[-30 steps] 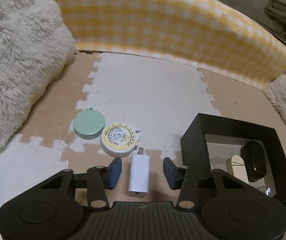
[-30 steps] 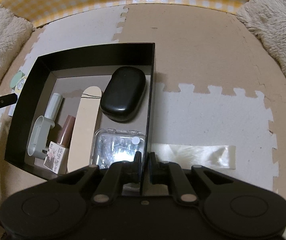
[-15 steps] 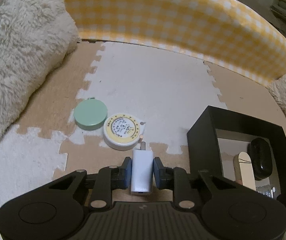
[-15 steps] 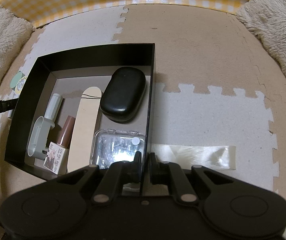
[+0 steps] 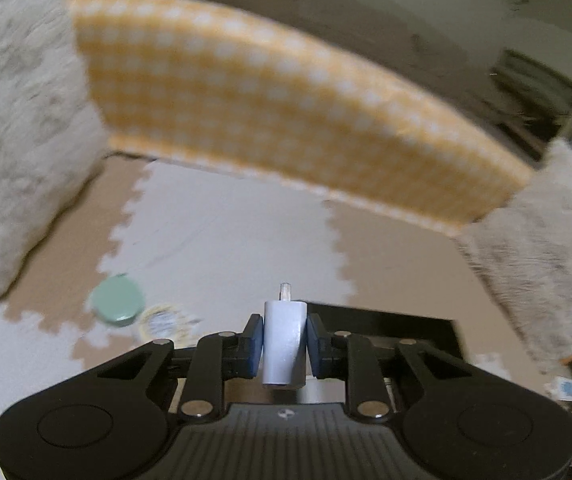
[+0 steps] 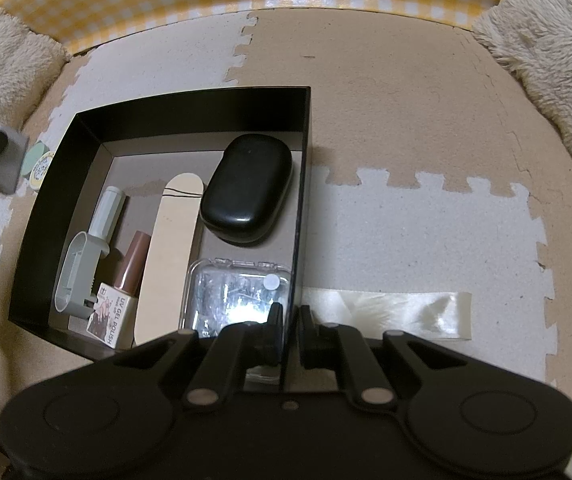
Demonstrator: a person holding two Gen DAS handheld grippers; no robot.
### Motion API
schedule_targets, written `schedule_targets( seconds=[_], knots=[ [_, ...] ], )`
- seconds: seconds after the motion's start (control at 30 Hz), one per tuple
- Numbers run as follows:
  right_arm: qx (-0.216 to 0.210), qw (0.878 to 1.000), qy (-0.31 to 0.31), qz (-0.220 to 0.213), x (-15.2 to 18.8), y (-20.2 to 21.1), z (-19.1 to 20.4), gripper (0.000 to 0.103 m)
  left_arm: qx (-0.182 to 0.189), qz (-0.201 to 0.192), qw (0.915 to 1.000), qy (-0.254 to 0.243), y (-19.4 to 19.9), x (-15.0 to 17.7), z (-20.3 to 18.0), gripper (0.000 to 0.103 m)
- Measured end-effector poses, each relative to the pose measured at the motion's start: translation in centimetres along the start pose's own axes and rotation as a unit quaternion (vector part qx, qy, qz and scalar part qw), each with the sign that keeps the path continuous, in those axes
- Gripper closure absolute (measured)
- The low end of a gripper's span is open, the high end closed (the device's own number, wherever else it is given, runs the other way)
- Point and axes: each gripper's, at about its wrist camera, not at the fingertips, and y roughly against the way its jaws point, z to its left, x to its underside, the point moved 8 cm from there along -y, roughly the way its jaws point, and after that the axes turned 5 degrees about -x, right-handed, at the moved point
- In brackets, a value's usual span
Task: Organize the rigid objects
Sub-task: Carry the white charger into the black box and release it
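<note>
Left gripper point(image 5: 284, 342) clamped on the white charger plug point(image 5: 283, 346), blue fingers point(image 5: 254, 343) pressing its two flat sides, prong end pointing forward and away from the camera; held across the narrow width, probably so the block cannot twist. Plug lifted clear of the foam floor mat point(image 5: 221, 224), above and just short of the black box point(image 6: 189, 118) that appears to be its destination. Right gripper point(image 6: 288, 322) closed on the box's right wall, one finger inside and one outside the thin panel, most likely to pin the light box in place during a drop-in. Already inside the box: black case point(image 6: 245, 192), clear plastic case point(image 6: 229, 292), nail file point(image 6: 169, 248), gel polish bottle point(image 6: 121, 288) and a pale green tool point(image 6: 85, 264). Still out on the mat to the box's left: green round lid point(image 5: 117, 304) and yellow-rimmed round tin point(image 5: 161, 322), touching or nearly so. Free space near the box's back-left corner, a sensible spot for the plug.
</note>
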Motion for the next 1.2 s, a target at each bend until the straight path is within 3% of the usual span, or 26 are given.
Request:
schedule_targets(
  seconds=[0.23, 0.5, 0.73, 1.2],
  knots=[
    [0.002, 1.000, 0.002, 0.000, 0.0, -0.1, 0.0, 0.095, 0.051, 0.023, 0.9984, -0.010, -1.0, 1.4, -4.4, 0.078],
    [0.002, 1.000, 0.002, 0.000, 0.0, -0.1, 0.1, 0.095, 0.010, 0.044, 0.9978, -0.048, -3.5, 3.4, -4.5, 0.078],
    [0.004, 1.000, 0.004, 0.000, -0.1, -0.1, 0.1, 0.095, 0.020, 0.060, 0.9975, -0.031, -4.5, 4.2, -4.7, 0.078],
    [0.003, 1.000, 0.002, 0.000, -0.1, -0.1, 0.2, 0.095, -0.003, 0.087, 0.9952, -0.044, -6.6, 5.4, -4.8, 0.077]
  ],
)
